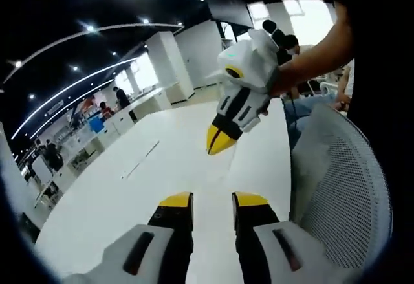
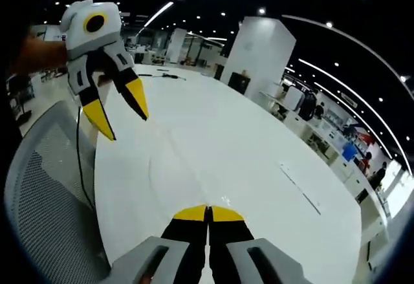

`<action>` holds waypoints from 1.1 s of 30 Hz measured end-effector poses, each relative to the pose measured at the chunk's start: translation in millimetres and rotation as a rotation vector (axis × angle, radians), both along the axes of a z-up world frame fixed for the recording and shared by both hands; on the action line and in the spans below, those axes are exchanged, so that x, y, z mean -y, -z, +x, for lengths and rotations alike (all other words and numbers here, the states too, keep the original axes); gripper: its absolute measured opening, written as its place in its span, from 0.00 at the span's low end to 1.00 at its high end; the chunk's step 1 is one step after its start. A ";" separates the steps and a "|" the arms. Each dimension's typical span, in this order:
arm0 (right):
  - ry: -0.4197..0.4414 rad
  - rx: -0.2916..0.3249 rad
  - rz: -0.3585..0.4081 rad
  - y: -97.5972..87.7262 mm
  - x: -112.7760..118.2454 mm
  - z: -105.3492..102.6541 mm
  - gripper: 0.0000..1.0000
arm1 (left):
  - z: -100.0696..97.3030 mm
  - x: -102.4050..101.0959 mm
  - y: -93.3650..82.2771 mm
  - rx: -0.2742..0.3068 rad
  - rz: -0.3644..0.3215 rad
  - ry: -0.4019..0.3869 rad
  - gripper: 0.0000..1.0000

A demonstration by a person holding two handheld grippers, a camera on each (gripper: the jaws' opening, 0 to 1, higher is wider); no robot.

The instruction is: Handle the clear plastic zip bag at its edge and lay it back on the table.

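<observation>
The clear plastic zip bag (image 2: pixel 187 167) is almost invisible against the white table (image 2: pixel 259 142). Only faint edge lines and a small glint show it, running forward from my right gripper (image 2: pixel 208 213), whose yellow-tipped jaws are pressed together on its edge. In the left gripper view, the right gripper (image 1: pixel 220 142) hangs above the table (image 1: pixel 129 193), held by a hand, with a faint clear sheet (image 1: pixel 226 164) trailing below its tips. My left gripper (image 1: pixel 212 200) is open and holds nothing. In the right gripper view, the left gripper (image 2: pixel 123 116) is raised at the upper left, jaws spread.
A grey mesh chair (image 1: pixel 349 187) stands at the table's edge (image 2: pixel 45 187). A thin dark strip (image 2: pixel 301 190) lies on the table, and a black cable (image 2: pixel 162 74) lies at the far end. People and desks (image 1: pixel 110 112) stand beyond the table.
</observation>
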State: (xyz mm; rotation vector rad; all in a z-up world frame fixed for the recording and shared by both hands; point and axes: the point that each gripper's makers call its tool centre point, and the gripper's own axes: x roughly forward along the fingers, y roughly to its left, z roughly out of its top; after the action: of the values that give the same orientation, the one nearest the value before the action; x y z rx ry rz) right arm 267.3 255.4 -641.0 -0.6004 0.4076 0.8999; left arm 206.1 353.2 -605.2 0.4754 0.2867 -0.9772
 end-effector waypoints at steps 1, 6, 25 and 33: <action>0.004 0.003 0.002 -1.2 1.2 1.0 0.00 | -0.7 -4.3 1.1 -0.002 -0.001 -0.012 0.22; 0.029 0.022 0.001 -4.7 7.1 6.3 0.00 | -4.8 -17.9 5.3 -0.025 -0.002 -0.058 0.23; 0.047 0.051 -0.059 20.1 7.2 21.9 0.00 | -17.7 -48.7 22.3 -0.115 -0.098 -0.204 0.34; 0.041 0.037 -0.062 36.2 2.7 26.5 0.00 | -29.1 -55.7 41.2 -0.161 -0.102 -0.238 0.34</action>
State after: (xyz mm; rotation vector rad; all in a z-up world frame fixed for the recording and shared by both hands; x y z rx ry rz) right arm 293.8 252.7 -677.2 -0.6625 0.4148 0.8381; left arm 177.0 408.9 -646.4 0.2623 0.4257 -0.7938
